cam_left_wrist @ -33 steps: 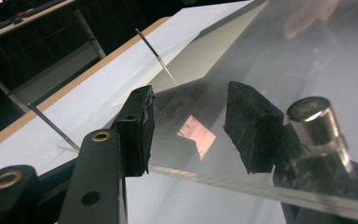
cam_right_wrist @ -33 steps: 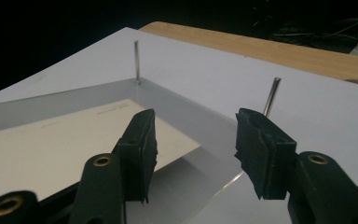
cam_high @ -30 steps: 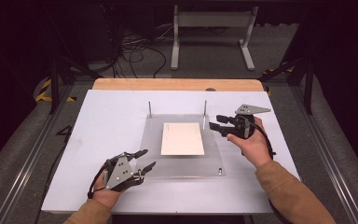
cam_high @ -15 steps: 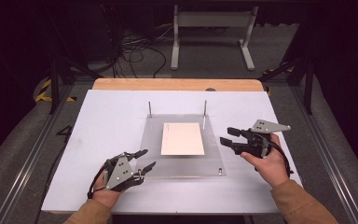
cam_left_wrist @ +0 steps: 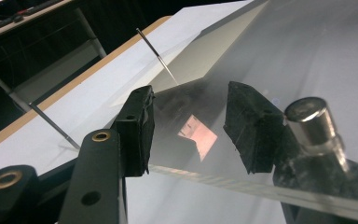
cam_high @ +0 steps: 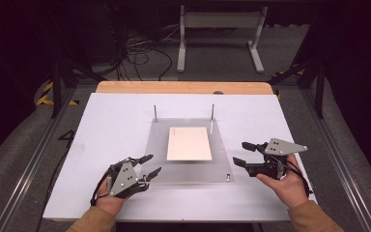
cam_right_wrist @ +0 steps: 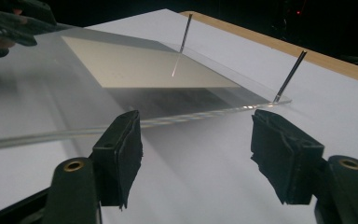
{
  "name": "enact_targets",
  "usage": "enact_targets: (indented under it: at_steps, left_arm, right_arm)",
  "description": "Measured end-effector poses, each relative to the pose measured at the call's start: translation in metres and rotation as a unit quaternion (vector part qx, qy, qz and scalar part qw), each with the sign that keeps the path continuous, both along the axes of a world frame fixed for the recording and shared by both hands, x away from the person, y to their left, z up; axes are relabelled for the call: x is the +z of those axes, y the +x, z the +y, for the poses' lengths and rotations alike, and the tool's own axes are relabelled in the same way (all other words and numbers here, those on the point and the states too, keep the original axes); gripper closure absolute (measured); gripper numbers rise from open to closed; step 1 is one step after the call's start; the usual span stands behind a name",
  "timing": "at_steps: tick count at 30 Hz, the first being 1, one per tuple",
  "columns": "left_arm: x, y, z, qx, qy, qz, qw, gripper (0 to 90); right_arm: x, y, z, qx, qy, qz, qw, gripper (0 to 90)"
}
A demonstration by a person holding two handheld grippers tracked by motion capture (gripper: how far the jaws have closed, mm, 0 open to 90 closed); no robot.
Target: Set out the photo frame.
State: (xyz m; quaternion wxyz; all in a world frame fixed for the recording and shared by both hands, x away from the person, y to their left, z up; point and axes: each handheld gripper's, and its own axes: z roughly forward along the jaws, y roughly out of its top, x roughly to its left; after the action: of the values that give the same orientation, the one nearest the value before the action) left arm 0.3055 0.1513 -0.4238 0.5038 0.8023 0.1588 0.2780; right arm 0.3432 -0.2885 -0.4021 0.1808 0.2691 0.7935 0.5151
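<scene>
A: Clear plastic, that is the sheet (cam_high: 188, 152) in the middle of the desk (cam_high: 106, 121). It lies flat on the white top, and a pale card (cam_high: 189, 143) lies at its centre, under it or on it, I cannot tell which. Two thin metal pins (cam_high: 155, 113) stand at its far edge.

B: And the grippers, where are they?

A: The left gripper (cam_high: 147, 165) is at the near left corner of the sheet. Its jaws are apart and hold nothing. In the left gripper view the near edge of the sheet runs between the two pads (cam_left_wrist: 137, 128), so this gripper seems ready to close on it. There is also a small metal stud (cam_left_wrist: 314, 123) beside the right pad.

B: What has changed just now?

A: The right gripper (cam_high: 243, 153) has moved. One second ago it was up beside the far right pin; now it is lower and nearer to the person, just beside the right edge of the sheet. Its jaws are wide apart and empty. The left hand (cam_high: 111, 193) has not moved.

B: What does this mean for the work?

A: I think both grippers take position at the edges, perhaps to lift the sheet together. No grip is made yet.
</scene>
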Motion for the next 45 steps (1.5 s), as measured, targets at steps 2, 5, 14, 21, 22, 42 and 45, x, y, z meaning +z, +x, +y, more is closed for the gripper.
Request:
enact_targets:
  at_steps: [2,5,14,21,22,42,45]
  left_arm:
    - [0.0,0.0,0.0,0.0,0.0,0.002,1.0,51.1]
    - [0.001,0.0,0.0,0.002,-0.002,0.004,1.0,51.1]
    - [0.004,0.002,0.001,-0.002,-0.006,0.009,0.9999,51.1]
    - [0.011,0.007,0.002,-0.006,-0.017,0.019,0.9997,51.1]
    - [0.015,0.009,0.002,-0.009,-0.021,0.024,0.9995,51.1]
    - [0.035,0.021,0.0,-0.013,-0.049,0.019,0.9985,51.4]
    - [0.036,0.023,0.0,-0.013,-0.056,0.018,0.9982,51.4]
  right_arm:
    - [-0.003,-0.001,0.0,0.007,-0.004,-0.002,1.0,30.8]
    - [-0.005,-0.002,0.003,0.026,-0.012,-0.013,0.9995,27.0]
    - [-0.005,-0.004,0.007,0.042,-0.023,-0.033,0.9983,20.4]
    - [-0.004,-0.007,0.012,0.057,-0.026,-0.04,0.9973,18.9]
    - [-0.002,-0.007,0.014,0.059,-0.025,-0.045,0.9969,18.8]
    - [0.014,0.009,0.036,0.076,-0.014,-0.105,0.9915,27.1]
    - [0.015,0.014,0.039,0.077,-0.008,-0.116,0.9902,28.8]
